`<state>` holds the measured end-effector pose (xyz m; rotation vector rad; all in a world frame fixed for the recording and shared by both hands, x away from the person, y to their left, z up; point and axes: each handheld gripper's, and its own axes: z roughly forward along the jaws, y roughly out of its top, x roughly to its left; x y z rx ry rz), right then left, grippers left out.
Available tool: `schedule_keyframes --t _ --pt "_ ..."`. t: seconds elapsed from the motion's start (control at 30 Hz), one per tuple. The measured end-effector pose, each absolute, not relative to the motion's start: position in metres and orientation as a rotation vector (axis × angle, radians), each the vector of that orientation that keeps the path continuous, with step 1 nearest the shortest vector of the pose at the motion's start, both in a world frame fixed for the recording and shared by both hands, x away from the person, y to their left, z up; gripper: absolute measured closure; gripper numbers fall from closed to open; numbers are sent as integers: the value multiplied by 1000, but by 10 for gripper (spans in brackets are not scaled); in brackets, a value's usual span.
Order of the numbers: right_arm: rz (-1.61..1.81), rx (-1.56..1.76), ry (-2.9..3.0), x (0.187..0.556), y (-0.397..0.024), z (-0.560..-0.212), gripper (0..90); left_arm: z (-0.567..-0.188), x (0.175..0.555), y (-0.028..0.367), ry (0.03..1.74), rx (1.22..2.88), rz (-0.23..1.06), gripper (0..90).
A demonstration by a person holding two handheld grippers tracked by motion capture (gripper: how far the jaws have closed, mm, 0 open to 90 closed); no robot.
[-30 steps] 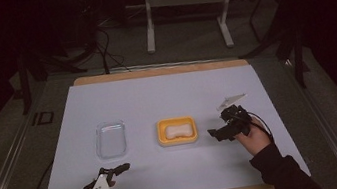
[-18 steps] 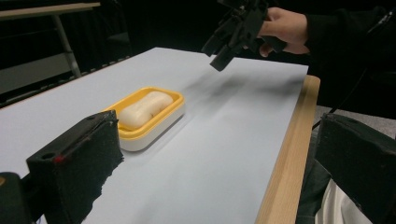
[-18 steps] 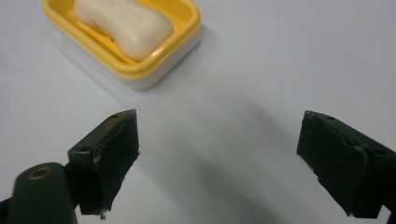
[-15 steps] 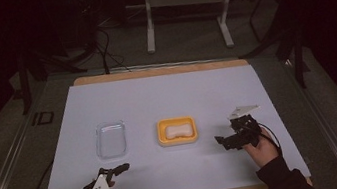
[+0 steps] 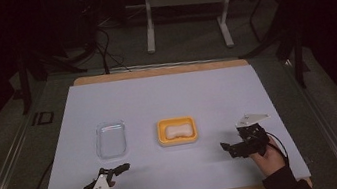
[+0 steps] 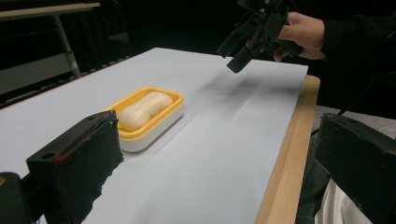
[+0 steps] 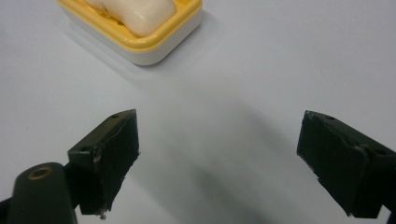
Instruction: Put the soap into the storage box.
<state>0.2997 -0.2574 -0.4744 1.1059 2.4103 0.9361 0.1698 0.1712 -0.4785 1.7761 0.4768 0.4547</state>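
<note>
A yellow soap dish (image 5: pixel 177 131) with a pale bar of soap (image 5: pixel 177 130) in it sits mid-table. To its left lies a clear plastic lid (image 5: pixel 111 139). My right gripper (image 5: pixel 228 149) hovers right of the dish and a bit nearer, jaws pointing left, open and empty. In the right gripper view the gripper (image 7: pixel 224 158) stands wide open over bare mat, with the dish (image 7: pixel 159 44) ahead and apart. Open and empty too, my left gripper (image 5: pixel 134 183) rests at the near edge. Its own view has the left gripper (image 6: pixel 217 177) facing the dish (image 6: pixel 154 116) and the right gripper (image 6: pixel 252 32).
A white mat (image 5: pixel 166 95) covers the wooden table (image 5: pixel 153 70), whose near edge (image 6: pixel 285 154) runs beside my left gripper. A metal stand (image 5: pixel 183 1) and cables lie on the dark floor beyond the far edge.
My right gripper has drawn back from beside the dish, toward the near right of the table. The left gripper, dish and lid have not moved.
</note>
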Motion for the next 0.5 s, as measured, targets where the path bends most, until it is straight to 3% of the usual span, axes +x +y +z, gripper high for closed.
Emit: schedule_keyframes --t 0.5 --pt "994 1108 2353 291 -268 -474 128 -478 170 170 473 1785 452 11"
